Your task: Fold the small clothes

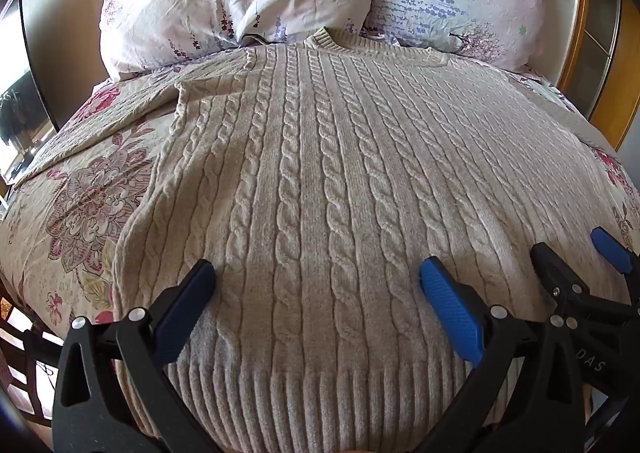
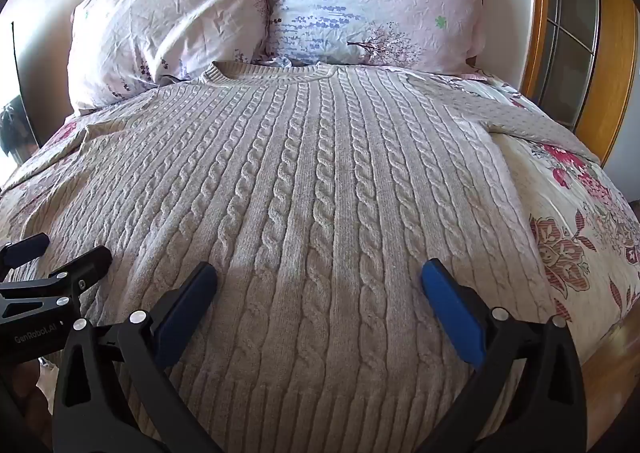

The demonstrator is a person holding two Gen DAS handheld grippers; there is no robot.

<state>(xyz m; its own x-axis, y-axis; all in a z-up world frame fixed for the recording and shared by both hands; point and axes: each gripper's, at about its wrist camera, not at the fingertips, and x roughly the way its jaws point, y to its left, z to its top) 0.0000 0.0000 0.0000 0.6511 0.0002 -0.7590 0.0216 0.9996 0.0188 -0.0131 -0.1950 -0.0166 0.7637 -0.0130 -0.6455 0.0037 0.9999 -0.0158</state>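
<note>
My left tongs and right tongs: both spread fully wide, holding nothing, poised side by side over the ribbed hem. Cable-knit sweater: beige, laid flat on the floral bedspread, collar toward two pillows at the bed's head.

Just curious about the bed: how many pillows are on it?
2: one pillow on the left, the other pillow beside it on the right, both behind the sweater's collar. None seems hidden.
</note>
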